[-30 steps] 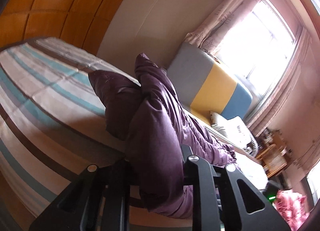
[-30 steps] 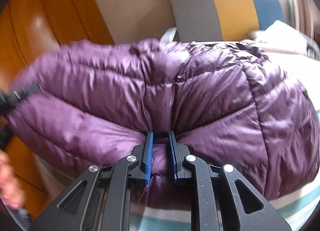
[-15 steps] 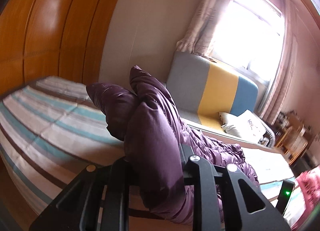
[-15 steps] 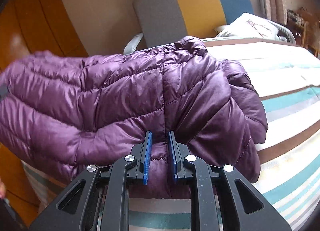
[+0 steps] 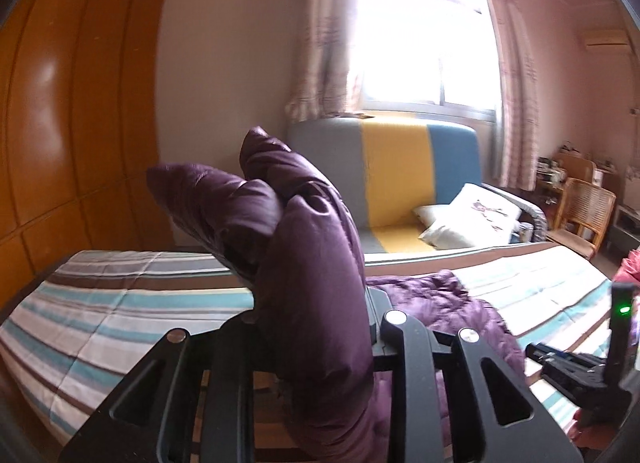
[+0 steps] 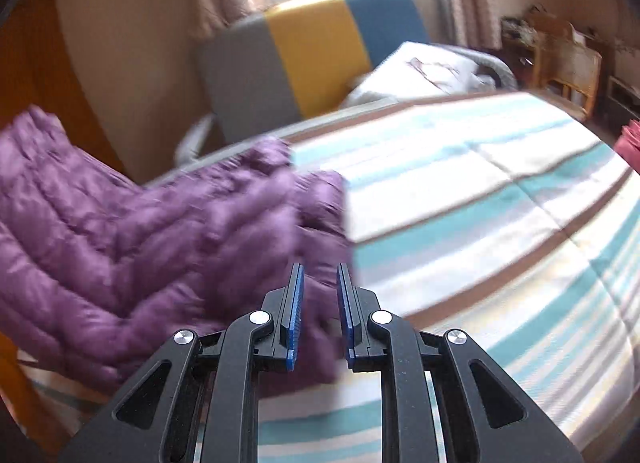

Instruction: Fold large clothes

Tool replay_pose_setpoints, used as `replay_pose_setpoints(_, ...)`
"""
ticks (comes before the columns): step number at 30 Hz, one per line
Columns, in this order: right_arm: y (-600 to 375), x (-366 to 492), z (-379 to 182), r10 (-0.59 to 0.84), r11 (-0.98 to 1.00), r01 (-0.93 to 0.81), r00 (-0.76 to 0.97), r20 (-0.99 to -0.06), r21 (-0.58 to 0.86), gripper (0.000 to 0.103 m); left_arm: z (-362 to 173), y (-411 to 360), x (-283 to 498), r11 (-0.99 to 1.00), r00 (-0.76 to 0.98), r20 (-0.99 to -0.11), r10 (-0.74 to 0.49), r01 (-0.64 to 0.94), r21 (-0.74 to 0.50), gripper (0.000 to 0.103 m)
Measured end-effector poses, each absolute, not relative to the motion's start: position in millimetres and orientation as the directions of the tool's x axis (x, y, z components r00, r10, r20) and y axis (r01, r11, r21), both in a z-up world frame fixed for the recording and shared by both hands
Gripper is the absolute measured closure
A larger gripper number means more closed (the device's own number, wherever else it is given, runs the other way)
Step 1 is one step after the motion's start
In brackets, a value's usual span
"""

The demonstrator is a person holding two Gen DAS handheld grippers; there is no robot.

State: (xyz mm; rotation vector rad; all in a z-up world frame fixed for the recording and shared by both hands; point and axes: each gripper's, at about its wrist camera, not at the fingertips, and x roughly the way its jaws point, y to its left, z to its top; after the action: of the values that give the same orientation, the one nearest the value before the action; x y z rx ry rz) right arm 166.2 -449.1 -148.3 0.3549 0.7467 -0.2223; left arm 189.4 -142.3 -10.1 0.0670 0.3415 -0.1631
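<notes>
Nearest, left tool (image 5: 316, 327) clamped on a thick fold of the purple puffer jacket (image 5: 304, 263) — padded fabric bulging up between and above its fingers, hiding the tips. Right tool (image 6: 319, 315) with blue pads (image 6: 295, 319) slightly apart, the jacket's edge (image 6: 160, 239) lying between them, blurred; firm grip or loose — cannot tell. Beyond, rest of the jacket spread on the striped bed (image 6: 500, 199), toward its left side. Farther back, a grey-yellow-blue sofa (image 5: 400, 175) with a white cushion (image 5: 468, 219), then curtained window (image 5: 416, 27).
</notes>
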Motion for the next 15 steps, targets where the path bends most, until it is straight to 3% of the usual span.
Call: replay_pose_setpoints(15,-488,154,-149,-0.082,0.855,0.405,0.723,-0.686,0.325,0.086,-44,-227,188,0.893,0.829,-0.436,-0.35,0.436,0.111,0.077)
